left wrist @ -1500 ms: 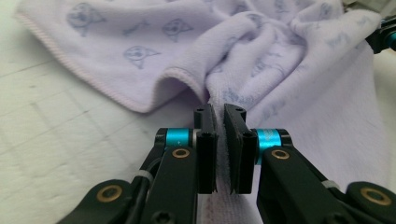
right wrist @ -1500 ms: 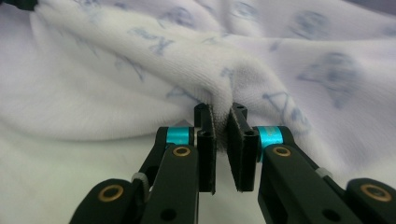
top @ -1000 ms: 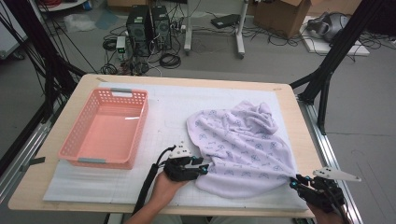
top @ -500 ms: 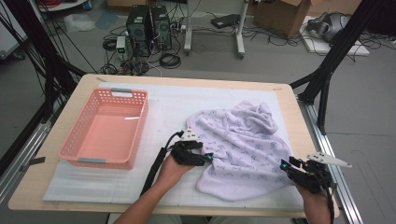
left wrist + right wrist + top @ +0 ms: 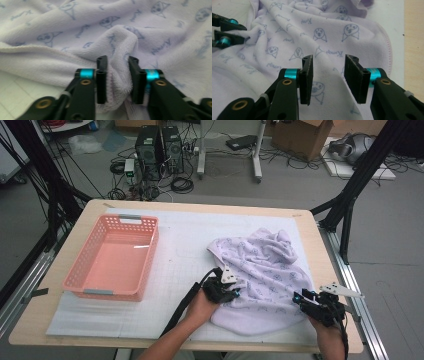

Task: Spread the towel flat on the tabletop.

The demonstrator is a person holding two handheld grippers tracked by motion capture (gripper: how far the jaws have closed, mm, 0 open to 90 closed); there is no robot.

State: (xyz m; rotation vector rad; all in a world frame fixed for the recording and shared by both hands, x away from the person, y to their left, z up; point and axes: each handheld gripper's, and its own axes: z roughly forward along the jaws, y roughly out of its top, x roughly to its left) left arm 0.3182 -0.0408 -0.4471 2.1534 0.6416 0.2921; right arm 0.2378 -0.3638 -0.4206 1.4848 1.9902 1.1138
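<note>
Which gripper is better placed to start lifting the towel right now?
Left. The left gripper has just been closing and already pinches a fold of the lilac towel. The right gripper is open, towel between its jaws but not yet clamped.

The soft terry towel is pale lilac, printed all over with small blue-grey line drawings of dog faces and bits of script, and its hem is stitched in a slightly pinker lilac. To the left of the towel stands a salmon-pink plastic lattice basket with grey handle strips, and under both lies a white foam mat ruled with a faint grid, on a table top of light wood. The left gripper and the right gripper at the towel are black with bright turquoise collars and brass-coloured rivets.
</note>
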